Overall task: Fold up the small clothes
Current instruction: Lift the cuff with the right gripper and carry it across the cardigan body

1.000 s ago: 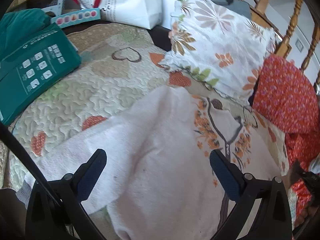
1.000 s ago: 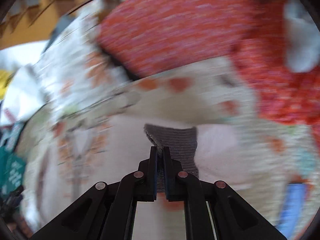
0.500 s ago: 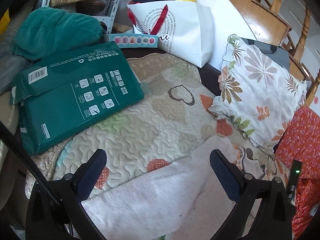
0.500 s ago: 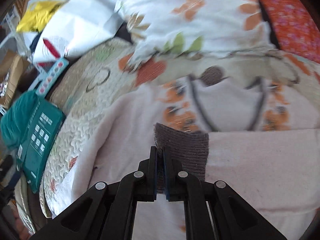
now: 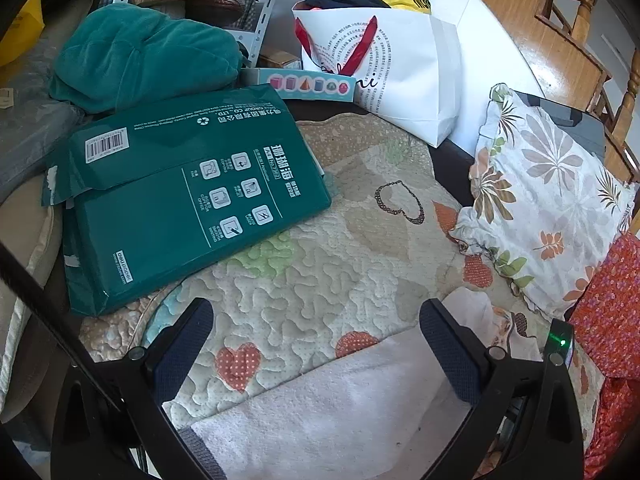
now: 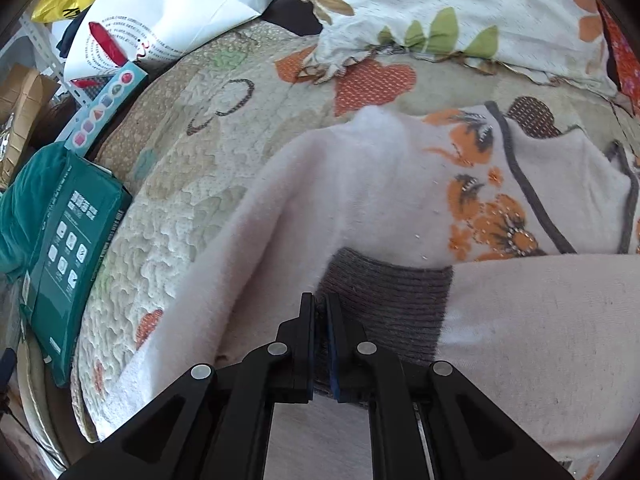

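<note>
— Two grippers over one bed, that's what I see. Biggest thing first: the quilt [image 5: 320, 272], cream with stitched hearts, covering it all.

— And the sweater?

— The sweater [image 6: 360, 184] lies flat on the quilt, pale pink and fluffy, with orange flowers and a dark zip line down the front. One sleeve [image 6: 540, 320] is laid across the body, its grey ribbed cuff [image 6: 392, 300] ending near the middle.

— What's behind it?

— A pillow [image 5: 548, 200] with leaf print sits at the head of the quilt, just beyond the sweater's collar. Beside that, red flowered fabric [image 5: 612, 308]. On the far side, a white bag [image 5: 400, 76] with red handles, and a green pack [image 5: 180, 192] lying half on the quilt's edge, well apart from the sweater. A teal bundle [image 5: 140, 56] is piled past the pack.

— The grippers, then?

— The right gripper [image 6: 320, 344] is clamped tight on the cuff; the grey knit is pinched between its pads. The left gripper [image 5: 316, 348] hangs with its jaws wide apart, nothing between them, above the sweater's near edge and the bare quilt.

— Touching it?

— Can't tell from here.
</note>
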